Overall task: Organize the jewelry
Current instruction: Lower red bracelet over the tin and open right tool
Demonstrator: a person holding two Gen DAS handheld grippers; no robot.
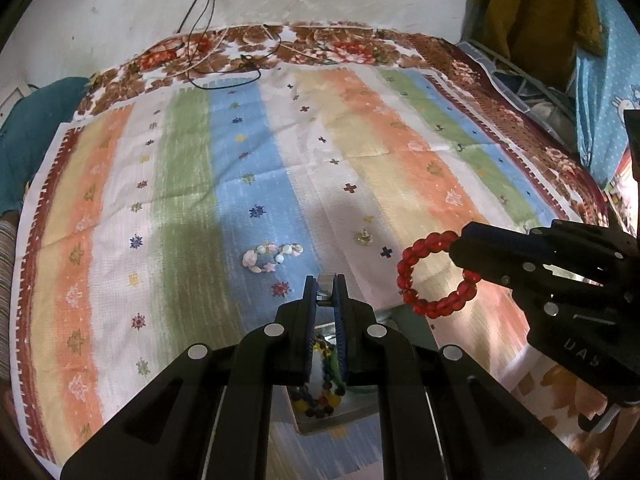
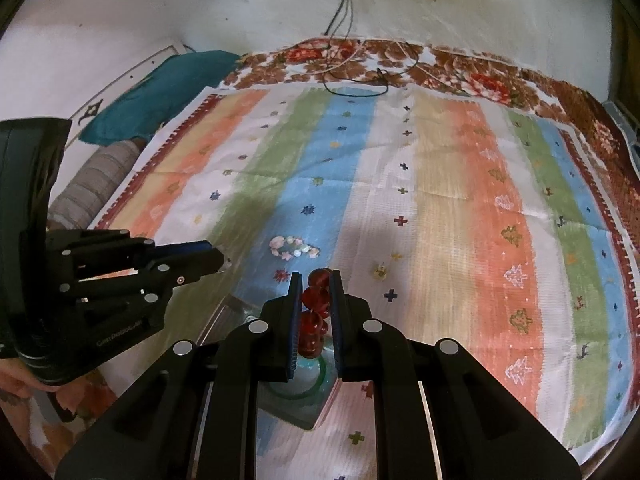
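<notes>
My right gripper [image 2: 316, 280] is shut on a red bead bracelet [image 1: 436, 276] and holds it in the air above the cloth; the beads show between its fingers [image 2: 314, 312]. My left gripper [image 1: 325, 286] is shut on the edge of a clear box lid [image 1: 326, 284]. Below it the clear box [image 1: 360, 408] holds dark and yellow beaded jewelry [image 1: 320, 396]; a green bangle [image 2: 298, 392] also lies inside. A shell bracelet [image 1: 270, 258] lies on the blue stripe. A small gold piece [image 1: 364, 237] lies on the white stripe.
A striped cloth [image 1: 180, 200] covers a floral blanket [image 1: 320, 46] on the bed. Black cables [image 1: 224, 68] lie at the far edge by the wall. A teal pillow [image 2: 160, 92] sits at the left, hanging clothes [image 1: 532, 8] at the right.
</notes>
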